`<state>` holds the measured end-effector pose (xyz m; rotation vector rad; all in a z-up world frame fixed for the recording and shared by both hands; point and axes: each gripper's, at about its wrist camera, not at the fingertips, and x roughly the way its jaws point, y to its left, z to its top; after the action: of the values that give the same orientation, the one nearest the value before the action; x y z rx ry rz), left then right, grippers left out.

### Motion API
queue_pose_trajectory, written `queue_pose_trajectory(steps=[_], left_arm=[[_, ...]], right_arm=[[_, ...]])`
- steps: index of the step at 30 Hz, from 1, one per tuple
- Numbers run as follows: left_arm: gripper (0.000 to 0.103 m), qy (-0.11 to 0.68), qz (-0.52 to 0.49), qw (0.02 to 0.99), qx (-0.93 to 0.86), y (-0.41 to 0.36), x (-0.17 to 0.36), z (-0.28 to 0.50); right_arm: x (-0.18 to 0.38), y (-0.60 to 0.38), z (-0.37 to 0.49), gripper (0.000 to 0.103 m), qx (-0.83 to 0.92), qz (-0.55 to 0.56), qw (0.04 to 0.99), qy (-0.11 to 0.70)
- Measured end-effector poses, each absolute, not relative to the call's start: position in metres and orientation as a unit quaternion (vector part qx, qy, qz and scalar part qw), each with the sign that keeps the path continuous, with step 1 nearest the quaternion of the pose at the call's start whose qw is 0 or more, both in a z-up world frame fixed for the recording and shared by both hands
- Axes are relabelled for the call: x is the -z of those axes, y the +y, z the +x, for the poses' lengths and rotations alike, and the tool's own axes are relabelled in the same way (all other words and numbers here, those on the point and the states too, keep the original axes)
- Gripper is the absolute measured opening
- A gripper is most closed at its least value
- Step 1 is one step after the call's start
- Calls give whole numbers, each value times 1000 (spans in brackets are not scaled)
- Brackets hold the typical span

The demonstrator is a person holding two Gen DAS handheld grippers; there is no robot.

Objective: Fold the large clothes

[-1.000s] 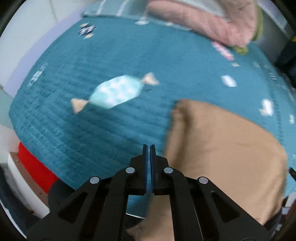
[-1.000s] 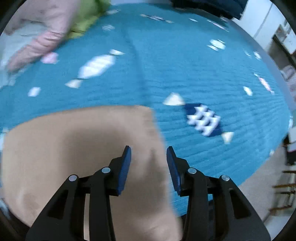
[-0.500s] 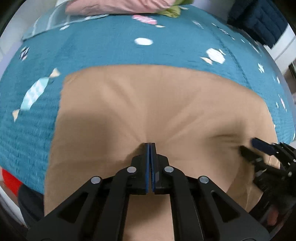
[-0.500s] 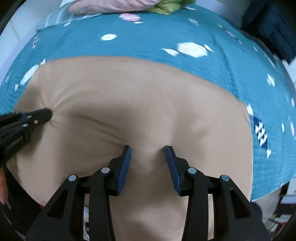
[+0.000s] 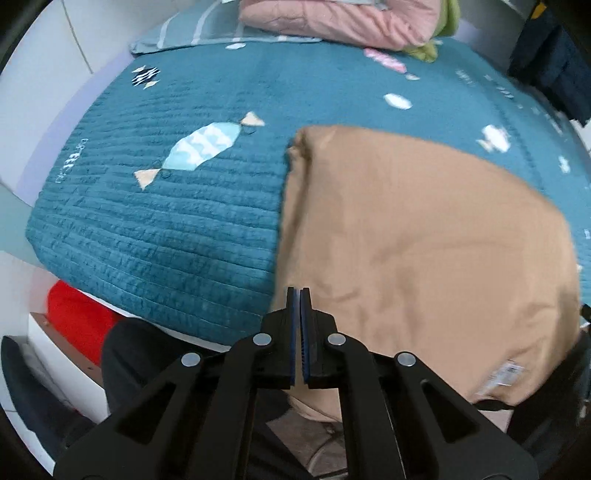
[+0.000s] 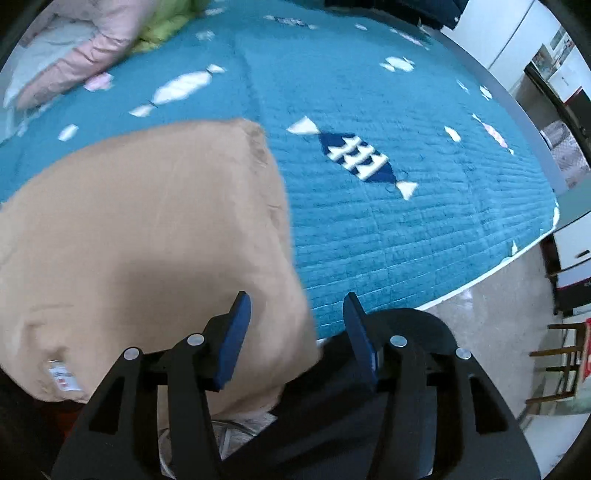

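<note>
The tan cloth [image 5: 424,240] lay on the teal quilt [image 5: 166,229], filling the right half of the left wrist view and the left half of the right wrist view [image 6: 140,236]. Its near part hung over the quilt's front edge toward the bottom of both frames, where a small white label [image 6: 62,376] showed at lower left in the right view. The far edge looked thick and rounded at its corner, in the upper middle of the left view, so the cloth seemed to be doubled over at least once; how many layers it held could not be told.

The left gripper [image 5: 299,291] had its fingers pressed together just at the cloth's left edge, with perhaps a thin sliver between the pads; whether it pinched fabric could not be told. The right gripper [image 6: 295,306] stood spread wide over the cloth's right edge, holding nothing.

By my judgement the job was partway done: a rough rectangle was made, but the overhanging near part remained to be brought up and squared. A pink bundle [image 5: 332,18] rested at the top.
</note>
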<state>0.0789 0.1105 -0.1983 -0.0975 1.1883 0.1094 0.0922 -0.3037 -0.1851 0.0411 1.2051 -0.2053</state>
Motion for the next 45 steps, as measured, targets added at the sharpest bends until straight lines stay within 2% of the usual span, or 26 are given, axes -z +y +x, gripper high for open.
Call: queue_pose_trajectory(steps=[4, 9, 16, 20, 22, 23, 24, 25, 28, 29, 32, 36, 43, 44, 45], left_arm=[[4, 574, -47, 817, 12, 73, 202, 80], [3, 607, -7, 794, 29, 38, 236, 73], [4, 645, -5, 764, 19, 63, 254, 42], [5, 636, -10, 771, 23, 72, 238, 30], [11, 619, -2, 785, 25, 72, 223, 27], [30, 614, 1, 789, 25, 72, 219, 27], [63, 603, 10, 798, 19, 71, 210, 27], [73, 591, 17, 806, 12, 70, 204, 29], [75, 568, 28, 822, 19, 59, 187, 34], [75, 567, 25, 823, 18, 59, 186, 38], [76, 565, 14, 824, 25, 58, 184, 36], [80, 563, 6, 826, 28, 52, 183, 49], [82, 554, 17, 832, 24, 36, 173, 62], [82, 555, 21, 831, 20, 33, 173, 63], [82, 556, 22, 830, 18, 33, 173, 63]], right_arm=[[189, -254, 103, 49, 13, 38, 816, 576], [239, -199, 104, 49, -21, -15, 760, 649], [271, -233, 85, 49, 3, 42, 693, 720], [246, -244, 78, 51, -22, 52, 709, 702], [231, -250, 75, 55, -35, 56, 720, 691], [225, -255, 77, 63, -37, 65, 725, 685], [216, -265, 80, 69, -34, 79, 732, 676], [210, -272, 82, 80, -29, 88, 737, 669], [188, -306, 95, 86, -7, 125, 765, 632], [184, -314, 100, 90, 1, 134, 769, 625], [184, -346, 116, 91, 22, 174, 769, 614], [211, -395, 134, 91, 35, 245, 741, 625], [267, -402, 157, 92, -4, 318, 701, 638], [279, -401, 159, 97, -16, 335, 686, 645], [284, -399, 159, 97, -17, 344, 686, 641]])
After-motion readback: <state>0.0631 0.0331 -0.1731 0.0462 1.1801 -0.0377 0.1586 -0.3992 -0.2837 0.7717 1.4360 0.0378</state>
